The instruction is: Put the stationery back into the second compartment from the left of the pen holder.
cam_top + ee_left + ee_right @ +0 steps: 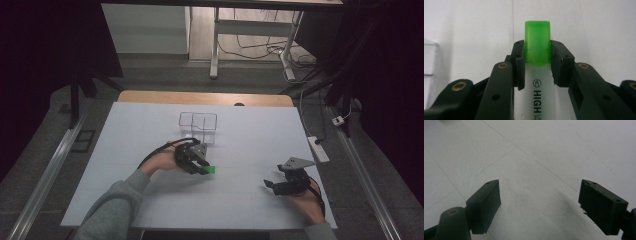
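Observation:
A highlighter pen with a white barrel and a green cap [537, 42] lies lengthwise between the jaws of my left gripper [537, 53], whose pads press on the cap from both sides. From above, the left gripper [201, 168] sits near the table's middle with the green cap [212, 170] sticking out to its right. My right gripper [270, 186] rests low at the right front of the table, jaws wide apart over bare white surface [539, 192] with nothing between them.
A clear wire-framed box [198, 127] stands just behind the left gripper on the white table [240, 210]. A white power strip [319, 149] lies at the table's right edge.

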The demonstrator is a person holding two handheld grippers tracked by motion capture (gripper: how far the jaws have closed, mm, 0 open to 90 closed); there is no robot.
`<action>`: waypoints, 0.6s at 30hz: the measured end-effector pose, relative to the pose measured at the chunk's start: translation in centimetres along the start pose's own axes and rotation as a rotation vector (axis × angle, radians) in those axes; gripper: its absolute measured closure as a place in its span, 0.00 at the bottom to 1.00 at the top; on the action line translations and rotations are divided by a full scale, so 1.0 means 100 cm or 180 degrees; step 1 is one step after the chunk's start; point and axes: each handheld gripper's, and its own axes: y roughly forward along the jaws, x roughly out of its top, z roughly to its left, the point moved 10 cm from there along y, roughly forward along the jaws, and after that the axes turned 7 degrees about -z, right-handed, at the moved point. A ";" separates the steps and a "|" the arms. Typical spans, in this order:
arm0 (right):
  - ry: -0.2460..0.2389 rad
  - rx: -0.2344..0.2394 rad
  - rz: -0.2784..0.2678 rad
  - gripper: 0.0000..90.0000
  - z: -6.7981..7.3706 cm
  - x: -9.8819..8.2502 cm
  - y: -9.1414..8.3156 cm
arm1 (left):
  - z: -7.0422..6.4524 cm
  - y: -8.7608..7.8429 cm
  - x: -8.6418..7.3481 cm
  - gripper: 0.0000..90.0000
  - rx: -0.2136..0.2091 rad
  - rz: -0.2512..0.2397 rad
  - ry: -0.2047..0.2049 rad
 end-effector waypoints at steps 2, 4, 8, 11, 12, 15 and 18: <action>-0.0010 0.0000 0.0003 0.20 0.000 0.000 0.000 | 0.001 -0.003 0.001 0.74 0.0046 -0.0071 -0.0040; 0.0001 -0.0003 -0.0003 0.20 0.000 0.000 0.000 | 0.002 -0.005 0.002 0.74 0.0095 -0.0129 -0.0095; 0.0004 -0.0009 -0.0005 0.20 0.000 0.000 -0.001 | 0.006 -0.012 0.002 0.74 0.0197 -0.0187 -0.0156; -0.0002 -0.0011 -0.0008 0.20 0.000 0.000 -0.001 | 0.009 -0.017 0.003 0.74 0.0270 -0.0249 -0.0231; 0.0000 -0.0007 -0.0010 0.20 0.000 0.001 -0.001 | 0.010 -0.019 0.003 0.74 0.0294 -0.0263 -0.0250; -0.0002 -0.0014 -0.0019 0.20 -0.001 0.001 -0.001 | 0.013 -0.025 0.004 0.74 0.0376 -0.0328 -0.0301; 0.0000 -0.0017 -0.0028 0.20 0.000 0.001 -0.002 | 0.016 -0.031 0.005 0.74 0.0433 -0.0416 -0.0375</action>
